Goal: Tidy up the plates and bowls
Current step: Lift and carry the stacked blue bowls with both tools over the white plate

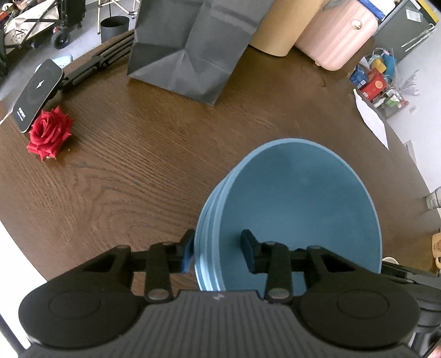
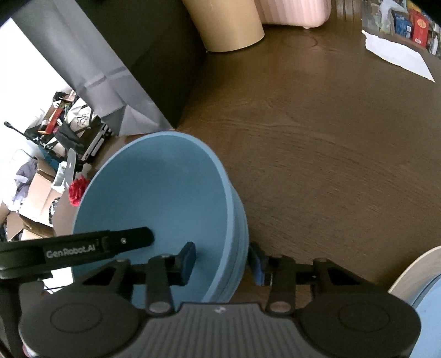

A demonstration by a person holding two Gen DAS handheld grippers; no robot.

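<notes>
left wrist view, both grippers' fingers straddle blue bowl stack (image 1: 297, 209) rim, grip unclear, grey bag (image 1: 187, 46) behind

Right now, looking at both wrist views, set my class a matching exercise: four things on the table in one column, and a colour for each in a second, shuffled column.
Things
1. stack of bowls
2. rose
3. paper bag
4. cylinder container

Colours
A. tan
B. red
C. blue
D. dark grey

Pairs: 1-C, 2-B, 3-D, 4-A
</notes>
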